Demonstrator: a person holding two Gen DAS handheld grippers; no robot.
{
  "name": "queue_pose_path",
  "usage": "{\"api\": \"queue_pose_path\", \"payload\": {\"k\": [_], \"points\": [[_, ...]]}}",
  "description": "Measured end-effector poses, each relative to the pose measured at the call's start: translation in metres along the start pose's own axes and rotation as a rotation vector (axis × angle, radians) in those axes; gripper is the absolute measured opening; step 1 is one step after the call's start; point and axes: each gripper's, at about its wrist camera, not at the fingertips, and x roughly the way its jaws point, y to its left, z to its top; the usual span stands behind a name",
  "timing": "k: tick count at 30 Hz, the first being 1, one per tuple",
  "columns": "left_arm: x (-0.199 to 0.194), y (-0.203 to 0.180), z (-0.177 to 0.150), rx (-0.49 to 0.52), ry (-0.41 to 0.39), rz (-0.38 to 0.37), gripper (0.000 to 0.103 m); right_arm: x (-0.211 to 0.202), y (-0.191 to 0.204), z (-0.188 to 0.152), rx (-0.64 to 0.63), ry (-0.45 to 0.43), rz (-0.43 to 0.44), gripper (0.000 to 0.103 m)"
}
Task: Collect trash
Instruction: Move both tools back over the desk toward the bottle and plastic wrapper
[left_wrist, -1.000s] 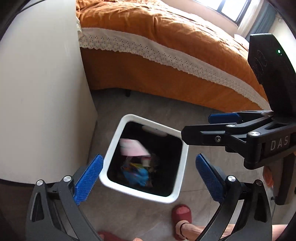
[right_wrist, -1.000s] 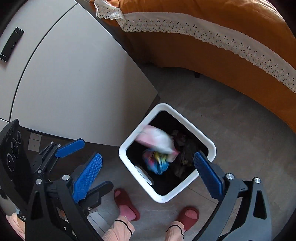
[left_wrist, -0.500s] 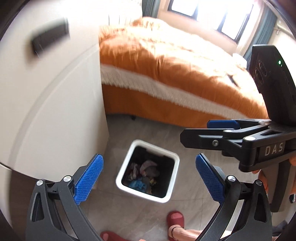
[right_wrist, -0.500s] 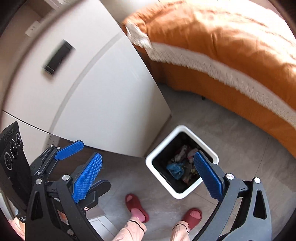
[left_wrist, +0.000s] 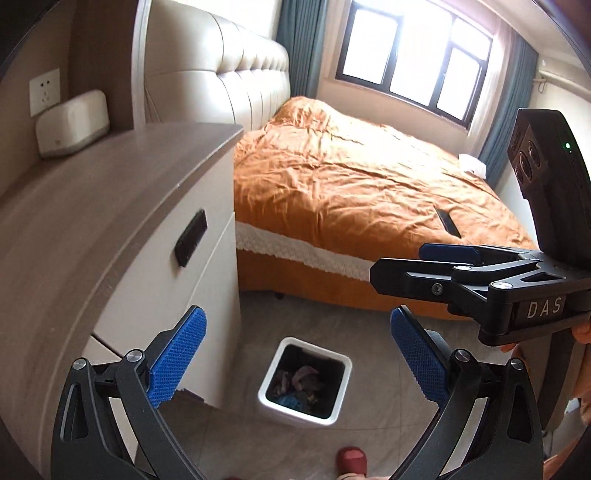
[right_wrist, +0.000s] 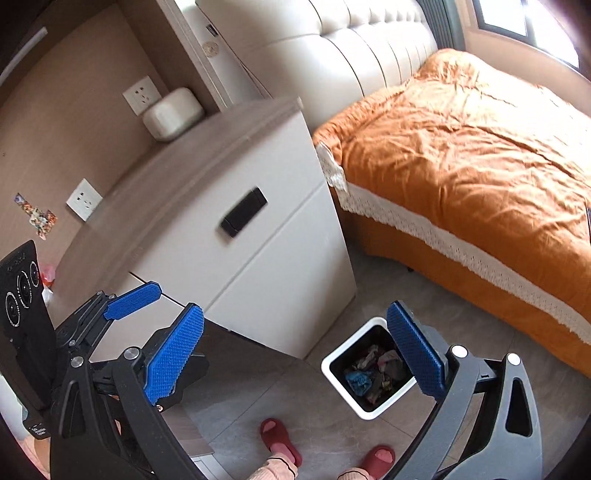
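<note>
Trash (left_wrist: 300, 384) lay in the bin (left_wrist: 334, 414) on the floor, and neither of my grippers held any of it. Going by size, the bed (left_wrist: 354, 177) came first: its orange cover filled the view from 12 to 3 o'clock, with a white lace strip (left_wrist: 295, 251) along the side and a small dark object (left_wrist: 448, 222) lying on top near the far edge. Behind it stood a padded headboard (left_wrist: 229, 74), and a window (left_wrist: 413, 55) with curtains at 1 o'clock. The nightstand (left_wrist: 122, 229) stood at 9 o'clock, just beside the bed, with a dark handle (left_wrist: 190, 242) on its drawer front and a white box (left_wrist: 72, 123) on its top against the wall, near a socket (left_wrist: 44, 90).

The bin, white-rimmed with a dark inside, sat at 6 o'clock in the left view, near the nightstand's corner and apart from the bed. Crumpled scraps in it looked grey, pinkish and blue; I could not tell what they were.

My left gripper (left_wrist: 297, 358) was spread wide and empty, the bin showing between its fingers. My right gripper (right_wrist: 295, 354) was likewise spread with nothing between its pads, its right finger overlapping the bin's rim in that view. Each gripper showed in the other's view, level with one another. My two red slippers (right_wrist: 280, 439) stood at 6 o'clock, near the bin.
</note>
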Motion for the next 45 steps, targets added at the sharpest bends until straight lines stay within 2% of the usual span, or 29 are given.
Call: {"api": "queue_pose_path", "payload": {"k": [5, 13, 20, 28, 34, 38, 45], "points": [[-0.034, 0.002, 0.022, -0.015, -0.053, 0.051, 0.098, -0.028, 0.022, 0.016, -0.023, -0.047, 0.010, 0.099], [-0.082, 0.012, 0.044, -0.042, -0.129, 0.086, 0.098, -0.056, 0.053, 0.039, -0.075, -0.109, 0.037, 0.099], [-0.124, 0.046, 0.048, -0.078, -0.178, 0.153, 0.098, -0.060, 0.097, 0.059, -0.143, -0.142, 0.092, 0.099], [-0.168, 0.101, 0.035, -0.127, -0.197, 0.278, 0.098, -0.039, 0.171, 0.074, -0.243, -0.142, 0.211, 0.099], [-0.205, 0.152, 0.018, -0.209, -0.215, 0.386, 0.098, -0.020, 0.234, 0.081, -0.334, -0.126, 0.288, 0.099], [-0.233, 0.185, 0.001, -0.248, -0.222, 0.458, 0.098, -0.008, 0.277, 0.082, -0.392, -0.107, 0.342, 0.099], [-0.278, 0.246, -0.038, -0.346, -0.203, 0.632, 0.098, 0.018, 0.365, 0.070, -0.505, -0.057, 0.457, 0.099]]}}
